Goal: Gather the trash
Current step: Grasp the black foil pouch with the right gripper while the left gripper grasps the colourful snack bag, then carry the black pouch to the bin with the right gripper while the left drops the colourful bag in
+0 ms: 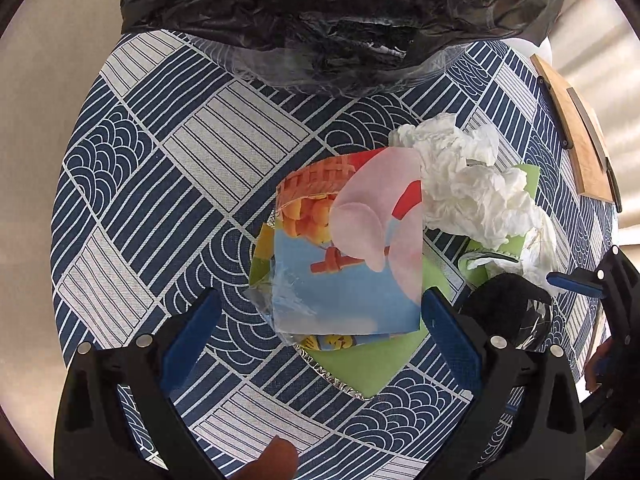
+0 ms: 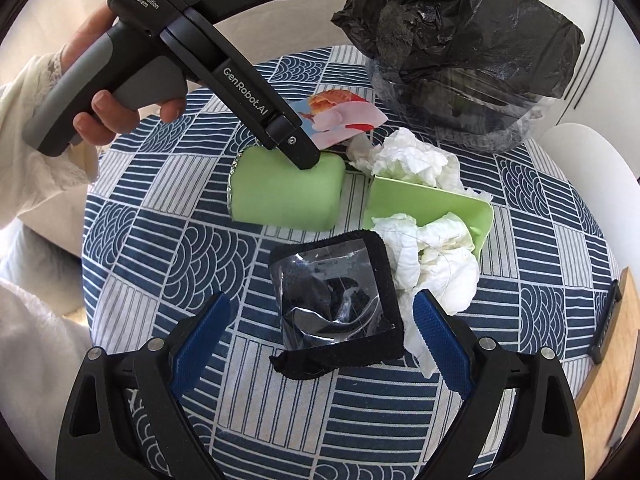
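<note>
A colourful snack wrapper (image 1: 344,248) with a green back lies on the blue patterned tablecloth (image 1: 160,184). My left gripper (image 1: 320,320) is open, its blue fingers on either side of the wrapper's near end. Crumpled white tissues (image 1: 468,184) lie to its right, over a green tray (image 2: 424,200). My right gripper (image 2: 320,320) is open around a black pouch with clear plastic (image 2: 336,304). The wrapper's green back (image 2: 288,196) shows in the right wrist view, under the left gripper's body (image 2: 224,68). A bin lined with a black trash bag (image 1: 340,16) stands at the table's far side.
A wooden board (image 1: 576,136) lies at the table's right edge. The bagged bin also shows in the right wrist view (image 2: 468,56). More tissues (image 2: 436,256) spill from the green tray beside the pouch. A white chair (image 2: 592,152) stands beyond the table.
</note>
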